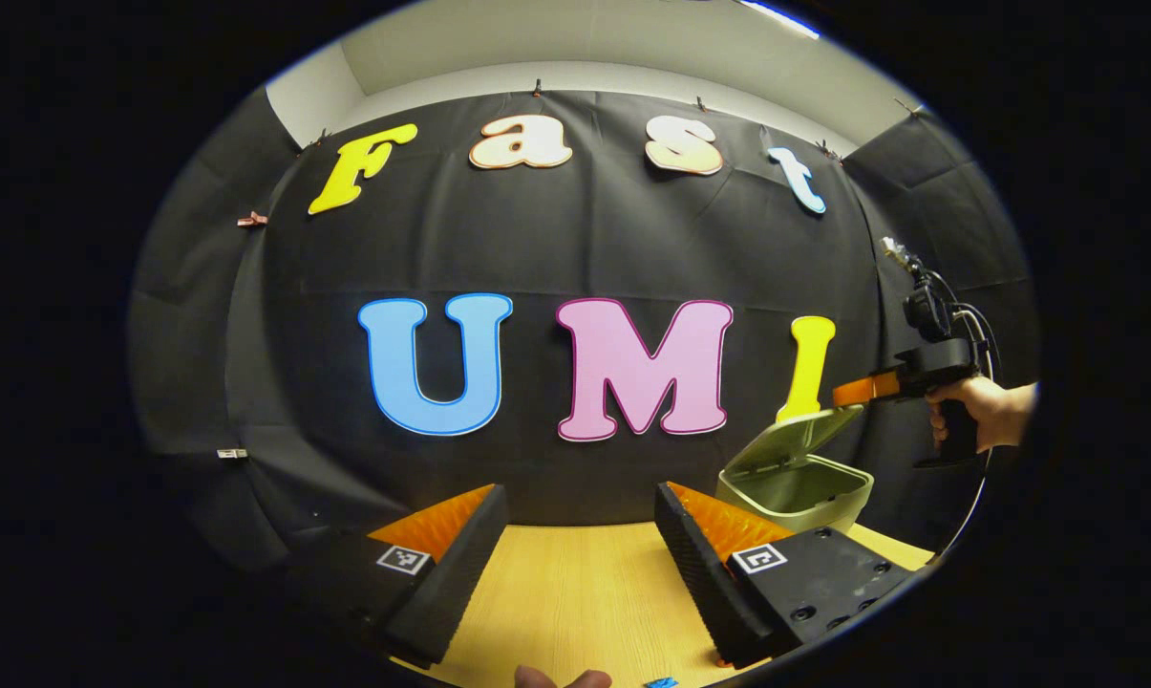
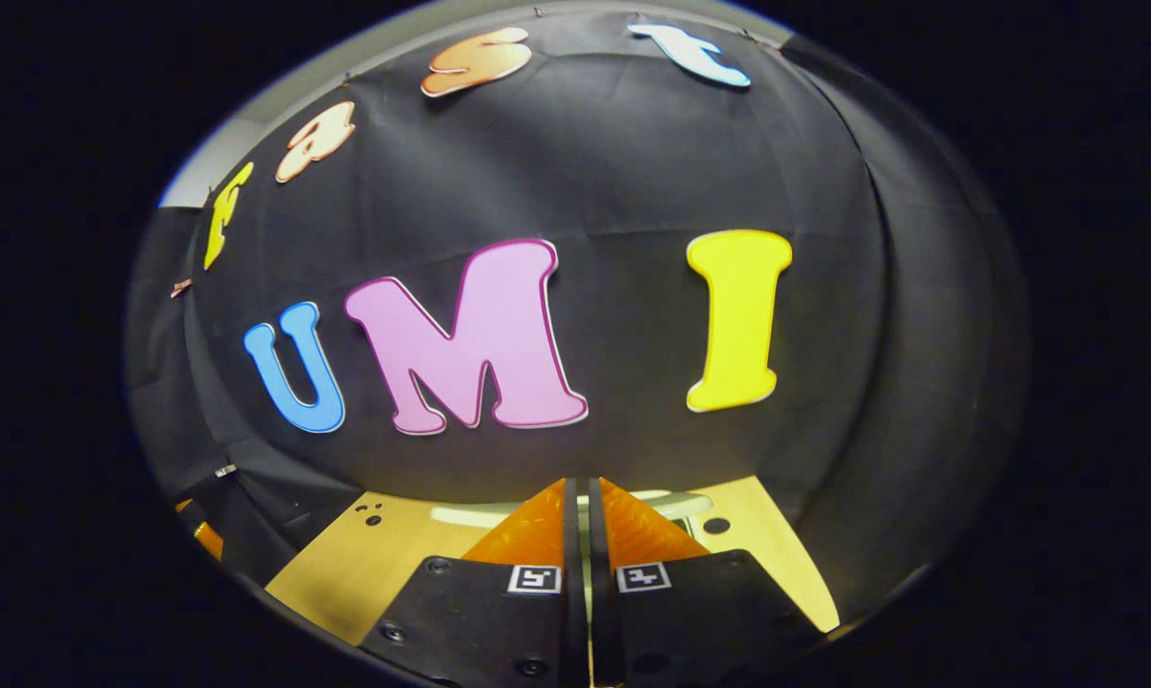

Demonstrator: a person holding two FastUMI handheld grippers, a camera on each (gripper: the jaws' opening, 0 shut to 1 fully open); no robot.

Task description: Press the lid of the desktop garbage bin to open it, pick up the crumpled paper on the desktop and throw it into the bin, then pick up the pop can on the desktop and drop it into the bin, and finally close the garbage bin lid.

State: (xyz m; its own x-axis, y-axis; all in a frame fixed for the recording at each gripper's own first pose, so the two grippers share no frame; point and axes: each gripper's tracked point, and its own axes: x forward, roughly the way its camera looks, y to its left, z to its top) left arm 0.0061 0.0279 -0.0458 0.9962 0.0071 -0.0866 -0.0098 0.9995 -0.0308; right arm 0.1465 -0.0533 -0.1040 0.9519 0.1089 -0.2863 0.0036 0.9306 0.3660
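The garbage bin [image 1: 804, 483] stands on the wooden desktop [image 1: 575, 592] with its lid [image 1: 797, 435] tilted up — open. The right gripper [image 1: 847, 392], held by a hand [image 1: 986, 413], reaches the lid's raised edge with its fingers together, nothing between them. The left gripper [image 1: 580, 545] hovers well apart from the bin, jaws spread wide — empty.

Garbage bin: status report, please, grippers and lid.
Left gripper open over the wooden desktop. Right gripper shut, empty, at the raised lid of the pale green plastic garbage bin. Nothing in the way.
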